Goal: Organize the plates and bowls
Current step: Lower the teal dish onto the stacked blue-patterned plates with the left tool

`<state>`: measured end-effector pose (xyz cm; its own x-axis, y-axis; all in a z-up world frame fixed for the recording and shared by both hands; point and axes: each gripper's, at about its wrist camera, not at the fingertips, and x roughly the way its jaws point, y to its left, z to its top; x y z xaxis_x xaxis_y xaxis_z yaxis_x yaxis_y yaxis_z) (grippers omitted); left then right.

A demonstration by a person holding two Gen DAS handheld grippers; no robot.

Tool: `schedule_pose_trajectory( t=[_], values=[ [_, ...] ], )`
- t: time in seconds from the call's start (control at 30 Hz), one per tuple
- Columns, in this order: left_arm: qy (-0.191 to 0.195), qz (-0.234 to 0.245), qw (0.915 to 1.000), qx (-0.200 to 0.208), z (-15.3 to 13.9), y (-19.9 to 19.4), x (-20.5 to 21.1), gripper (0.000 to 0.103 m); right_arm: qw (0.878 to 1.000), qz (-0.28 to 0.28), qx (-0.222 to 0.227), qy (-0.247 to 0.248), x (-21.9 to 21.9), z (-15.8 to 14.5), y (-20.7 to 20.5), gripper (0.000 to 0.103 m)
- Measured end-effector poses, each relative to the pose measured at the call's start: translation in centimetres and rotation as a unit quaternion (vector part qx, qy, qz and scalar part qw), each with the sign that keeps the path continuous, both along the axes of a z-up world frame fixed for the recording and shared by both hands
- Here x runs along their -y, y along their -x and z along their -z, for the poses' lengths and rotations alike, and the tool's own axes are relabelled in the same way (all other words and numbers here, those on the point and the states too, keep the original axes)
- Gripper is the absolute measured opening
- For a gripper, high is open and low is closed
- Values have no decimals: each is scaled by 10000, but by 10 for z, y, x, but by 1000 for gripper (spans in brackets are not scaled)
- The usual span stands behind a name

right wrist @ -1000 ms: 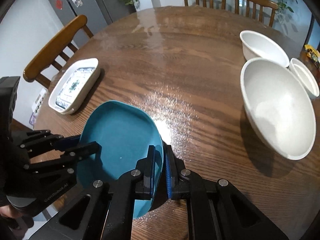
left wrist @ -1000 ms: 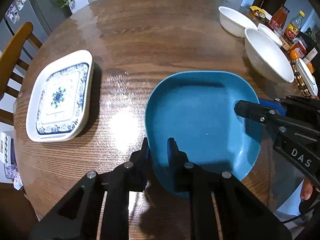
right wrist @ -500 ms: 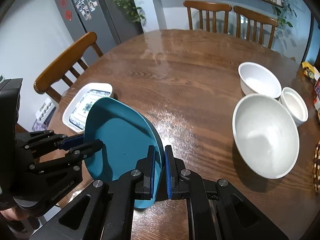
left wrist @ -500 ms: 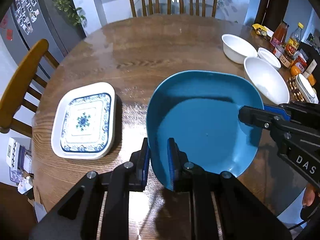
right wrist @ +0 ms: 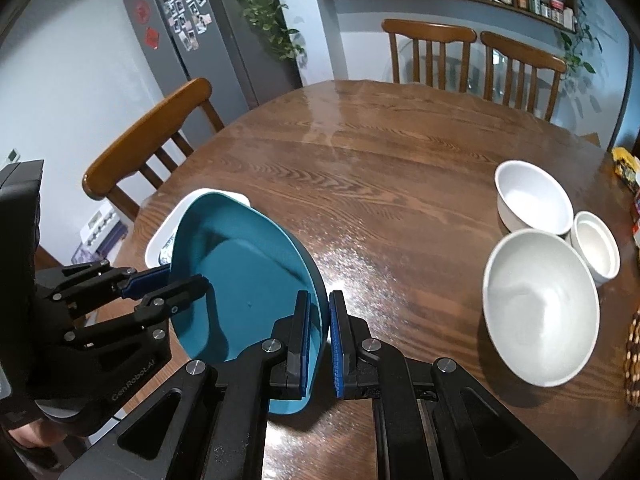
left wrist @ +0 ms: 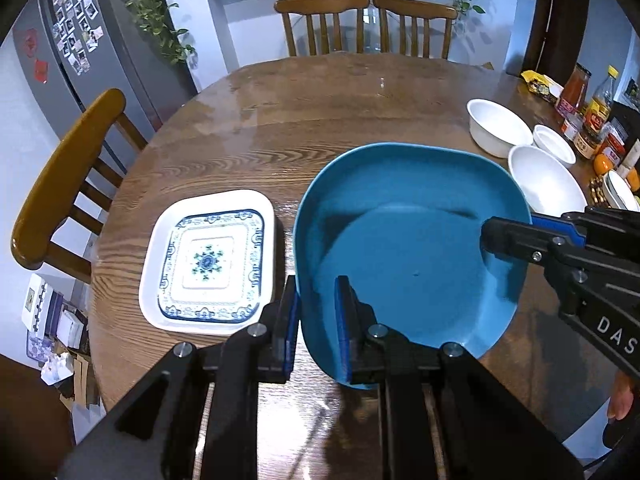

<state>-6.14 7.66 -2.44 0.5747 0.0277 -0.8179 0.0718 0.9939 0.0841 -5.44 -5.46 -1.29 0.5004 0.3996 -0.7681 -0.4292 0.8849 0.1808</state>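
A teal plate [left wrist: 404, 248] [right wrist: 248, 276] hangs in the air above the round wooden table [left wrist: 320, 120], tilted. My left gripper [left wrist: 318, 320] is shut on its near-left rim. My right gripper [right wrist: 320, 332] is shut on the opposite rim and shows in the left wrist view as a black arm [left wrist: 560, 248]. A white square plate with a blue pattern [left wrist: 210, 262] lies on the table to the left, just beside the teal plate; in the right wrist view this white plate [right wrist: 188, 220] is mostly hidden behind the teal one. Three white bowls [right wrist: 540, 304] [right wrist: 532, 196] [right wrist: 596, 244] sit at the right.
Bottles, jars and snack packets [left wrist: 584, 112] crowd the table's right edge. Wooden chairs [left wrist: 368, 24] [left wrist: 68, 176] stand at the far side and the left. A grey fridge [right wrist: 188, 44] is behind, left. A beaded mat [right wrist: 632, 360] lies near the big bowl.
Both grippers have lifted the teal plate off the table and tilted it. The table and white plate now look farther below, and more of the room shows.
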Motion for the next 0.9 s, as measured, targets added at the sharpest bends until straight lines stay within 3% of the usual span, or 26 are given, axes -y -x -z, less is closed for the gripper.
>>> schedule_pose_trajectory(
  t=[0.9],
  values=[
    [-48,-546,9985,97,-4,-19,-70,15,9990,-429,113,109,-78,-8,-28,11]
  ],
)
